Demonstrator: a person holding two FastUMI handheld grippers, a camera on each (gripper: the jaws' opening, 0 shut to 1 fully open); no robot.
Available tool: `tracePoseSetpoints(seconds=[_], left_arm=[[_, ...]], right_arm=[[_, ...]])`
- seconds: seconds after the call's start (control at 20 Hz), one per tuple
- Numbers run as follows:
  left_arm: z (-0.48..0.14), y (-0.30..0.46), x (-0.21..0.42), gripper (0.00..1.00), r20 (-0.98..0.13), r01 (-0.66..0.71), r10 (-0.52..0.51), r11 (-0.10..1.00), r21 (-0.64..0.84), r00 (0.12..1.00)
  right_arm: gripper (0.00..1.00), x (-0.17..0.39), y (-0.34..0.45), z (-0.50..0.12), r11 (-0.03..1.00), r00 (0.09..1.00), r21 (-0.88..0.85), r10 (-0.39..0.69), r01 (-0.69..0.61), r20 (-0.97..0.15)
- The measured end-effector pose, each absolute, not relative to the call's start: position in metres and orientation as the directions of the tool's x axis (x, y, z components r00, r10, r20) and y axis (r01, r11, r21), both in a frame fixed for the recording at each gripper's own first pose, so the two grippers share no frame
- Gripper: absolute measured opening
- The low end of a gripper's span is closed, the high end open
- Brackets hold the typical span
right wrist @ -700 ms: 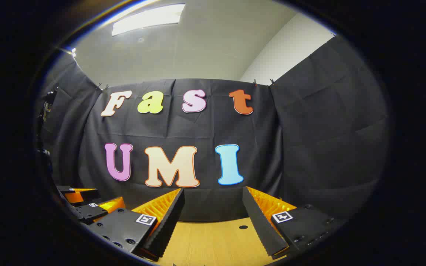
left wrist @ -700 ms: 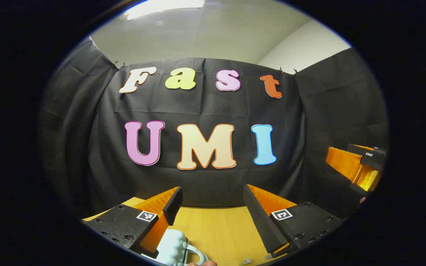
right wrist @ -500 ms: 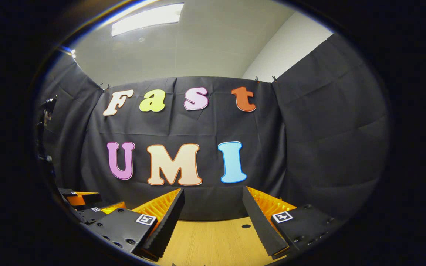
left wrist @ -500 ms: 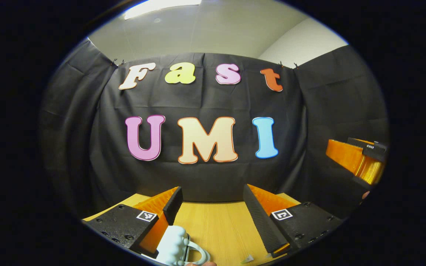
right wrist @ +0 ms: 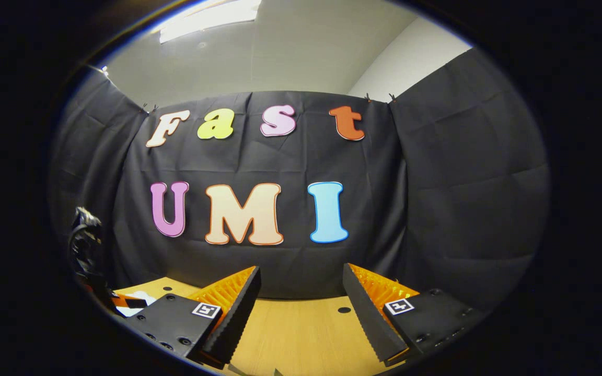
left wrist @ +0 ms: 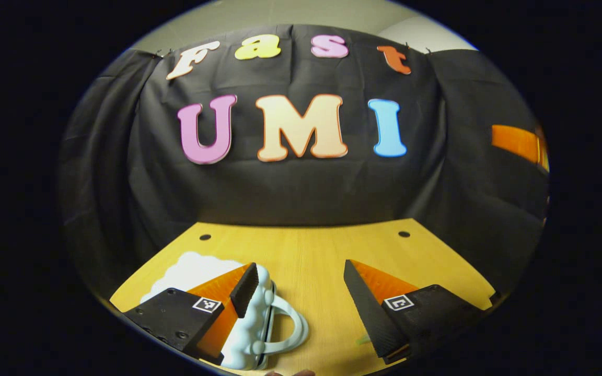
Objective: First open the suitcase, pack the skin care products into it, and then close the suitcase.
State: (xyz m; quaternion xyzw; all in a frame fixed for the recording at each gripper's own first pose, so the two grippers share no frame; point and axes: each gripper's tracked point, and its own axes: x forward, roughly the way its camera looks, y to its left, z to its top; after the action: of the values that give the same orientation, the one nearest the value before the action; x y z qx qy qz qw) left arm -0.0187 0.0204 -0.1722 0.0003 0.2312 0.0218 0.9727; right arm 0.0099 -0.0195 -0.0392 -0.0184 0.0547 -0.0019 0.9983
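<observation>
Suitcase (left wrist: 259, 318) sits closed on the table (left wrist: 311, 250), bottom left of your left gripper view, handle (left wrist: 291, 329) pointing right. Your left gripper (left wrist: 301, 277) hangs over it, jaws wide apart, gripping nothing. Right gripper (right wrist: 301, 284) is also spread, nothing between, over bare wood low in its view.

cloth-walled recording booth (right wrist: 463, 172), wooden table (left wrist: 306, 250)
</observation>
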Motion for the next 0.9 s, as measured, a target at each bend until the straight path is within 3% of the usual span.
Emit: tracePoseSetpoints(seconds=[0.45, 0.5, 0.55, 0.6, 0.75, 0.9], left_arm=[[-0.275, 0.02, -0.028, 0.97, -0.723, -0.028, 0.03, 0.999, 0.015, 0.69], [-0.284, 0.02, -0.031, 0.97, -0.749, -0.038, 0.028, 0.999, 0.004, 0.662], [-0.291, 0.019, -0.032, 0.92, -0.768, -0.05, 0.023, 0.999, -0.011, 0.64], [-0.297, 0.02, -0.034, 0.97, -0.786, -0.063, 0.02, 0.998, -0.024, 0.618], [-0.311, 0.025, -0.036, 0.96, -0.827, -0.084, 0.032, 0.996, -0.019, 0.562], [-0.319, 0.02, -0.029, 0.86, -0.841, -0.054, 0.023, 0.998, -0.008, 0.541]], right_arm=[[0.95, 0.007, -0.024, -0.054, 0.993, 0.987, -0.115, -0.024, 0.006, -0.16], [0.99, 0.006, -0.026, -0.054, 0.993, 0.987, -0.122, -0.025, 0.005, -0.161], [0.99, 0.005, -0.027, -0.053, 0.992, 0.986, -0.129, -0.028, 0.007, -0.162], [0.98, 0.006, -0.029, -0.054, 0.991, 0.986, -0.135, -0.033, 0.011, -0.162], [0.98, 0.005, -0.037, -0.054, 0.989, 0.986, -0.144, -0.052, 0.029, -0.16], [0.98, 0.003, -0.046, -0.057, 0.987, 0.984, -0.152, -0.071, 0.047, -0.162]])
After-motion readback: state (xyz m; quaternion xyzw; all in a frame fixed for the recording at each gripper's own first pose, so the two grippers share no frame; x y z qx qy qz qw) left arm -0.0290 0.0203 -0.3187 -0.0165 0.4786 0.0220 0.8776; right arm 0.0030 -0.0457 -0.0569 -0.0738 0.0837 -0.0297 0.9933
